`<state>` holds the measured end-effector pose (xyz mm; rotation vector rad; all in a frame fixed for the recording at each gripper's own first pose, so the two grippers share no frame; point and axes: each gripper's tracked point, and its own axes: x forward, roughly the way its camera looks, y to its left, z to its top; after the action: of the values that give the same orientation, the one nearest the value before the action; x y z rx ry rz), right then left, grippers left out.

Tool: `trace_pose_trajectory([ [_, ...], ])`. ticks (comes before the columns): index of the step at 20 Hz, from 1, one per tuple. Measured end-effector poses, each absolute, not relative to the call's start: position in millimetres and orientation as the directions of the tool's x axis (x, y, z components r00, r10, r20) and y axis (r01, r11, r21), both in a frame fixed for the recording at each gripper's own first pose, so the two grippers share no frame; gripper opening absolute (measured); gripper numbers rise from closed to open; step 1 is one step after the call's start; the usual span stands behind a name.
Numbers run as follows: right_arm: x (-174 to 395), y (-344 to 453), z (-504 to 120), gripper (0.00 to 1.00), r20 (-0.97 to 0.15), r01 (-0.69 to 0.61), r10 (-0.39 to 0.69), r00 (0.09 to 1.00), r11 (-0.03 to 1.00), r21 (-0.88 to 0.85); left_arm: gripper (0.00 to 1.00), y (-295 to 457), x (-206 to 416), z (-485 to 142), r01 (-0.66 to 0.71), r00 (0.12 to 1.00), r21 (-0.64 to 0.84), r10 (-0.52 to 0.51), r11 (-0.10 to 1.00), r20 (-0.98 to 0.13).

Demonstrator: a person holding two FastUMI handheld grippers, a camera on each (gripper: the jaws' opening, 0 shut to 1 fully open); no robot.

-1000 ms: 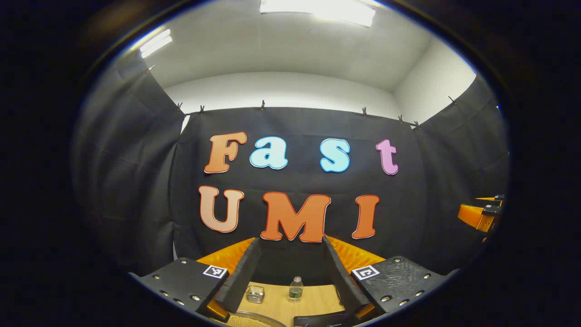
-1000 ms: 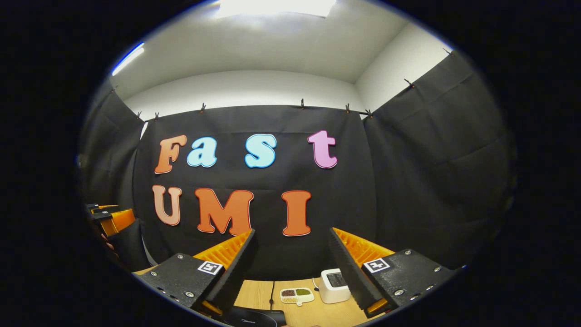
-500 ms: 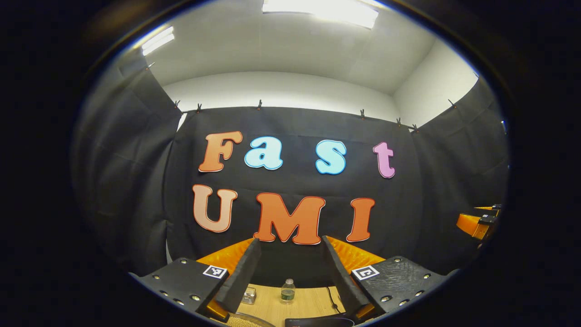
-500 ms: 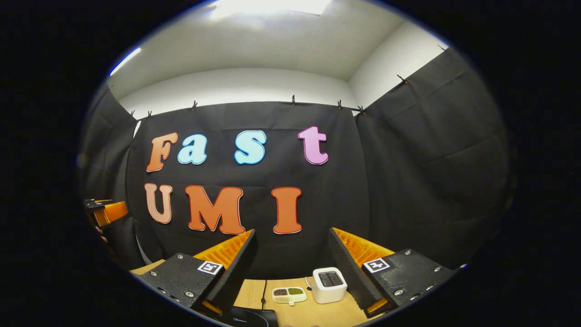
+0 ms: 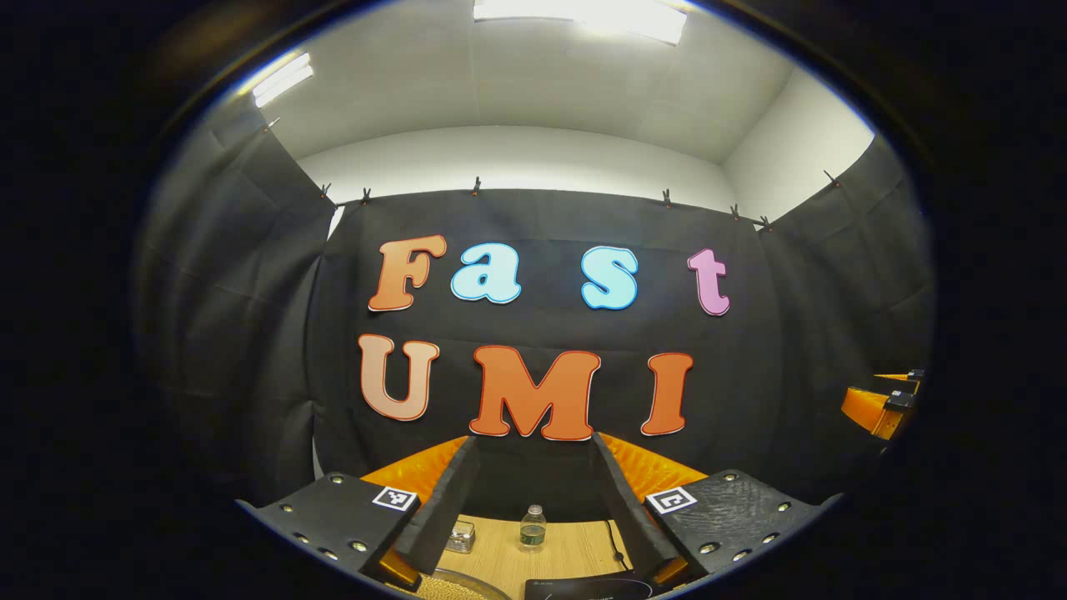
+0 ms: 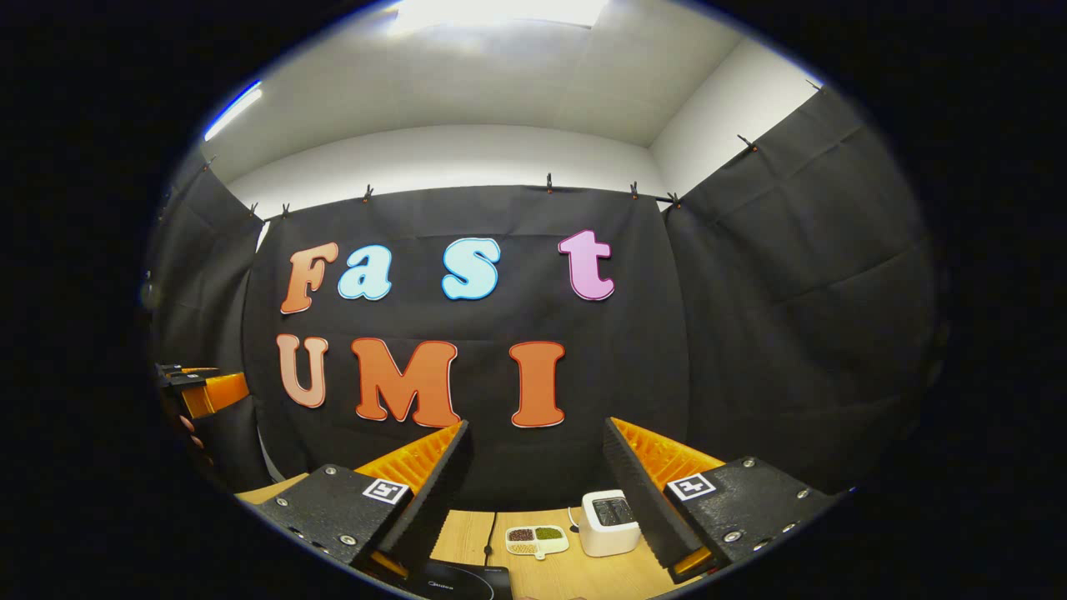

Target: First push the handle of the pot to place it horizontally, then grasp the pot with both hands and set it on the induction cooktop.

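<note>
Left gripper view is looking over the wooden table (image 5: 567, 546), where the induction cooktop (image 5: 588, 588) is peeking in at the bottom edge, a little further left than half a second ago. The pot (image 5: 454, 585) is showing as a rim just beside the cooktop's left; its handle cannot be made out. The left gripper (image 5: 533, 483) is hanging above the table with fingers spread, gripping nothing. A water bottle (image 5: 532, 528) and a small glass jar (image 5: 459, 537) are standing further back, having barely shifted.

Right gripper view is showing the right gripper (image 6: 538, 479) likewise spread and empty, the toaster (image 6: 609, 522) and divided dish (image 6: 537, 539) drifting slightly right.
</note>
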<state>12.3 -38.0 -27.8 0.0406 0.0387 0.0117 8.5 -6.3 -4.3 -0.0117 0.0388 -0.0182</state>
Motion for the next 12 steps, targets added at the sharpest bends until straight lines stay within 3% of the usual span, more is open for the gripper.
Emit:
trace_pose_trajectory([
  [6,7.5,-43.2,-39.3,0.97,-0.052,-0.064,0.065,0.997,0.998,0.02,0.83,-5.0,7.6,-9.0,0.01,0.995,-0.003,-0.011,1.0,-0.098],
  [7,7.4,-47.6,-40.2,0.97,-0.055,-0.066,0.067,0.996,0.998,0.02,0.88,-4.6,7.7,-8.9,0.012,0.994,0.001,-0.011,1.0,-0.107],
  [10,9.9,-58.0,-43.7,0.97,-0.056,-0.105,0.105,0.993,0.994,0.017,0.65,-10.0,1.3,-26.8,0.013,0.988,0.022,-0.009,1.0,-0.156],
  [11,9.9,-62.0,-44.3,0.97,-0.055,-0.126,0.126,0.991,0.992,0.009,0.51,-11.3,-2.3,-36.8,0.017,0.983,0.029,-0.011,0.999,-0.184],
  [12,12.9,-68.7,-47.0,0.97,-0.061,-0.14,0.14,0.988,0.99,0.003,0.47,-10.2,-7.2,-46.0,0.003,0.978,0.035,0.004,0.999,-0.21],
])
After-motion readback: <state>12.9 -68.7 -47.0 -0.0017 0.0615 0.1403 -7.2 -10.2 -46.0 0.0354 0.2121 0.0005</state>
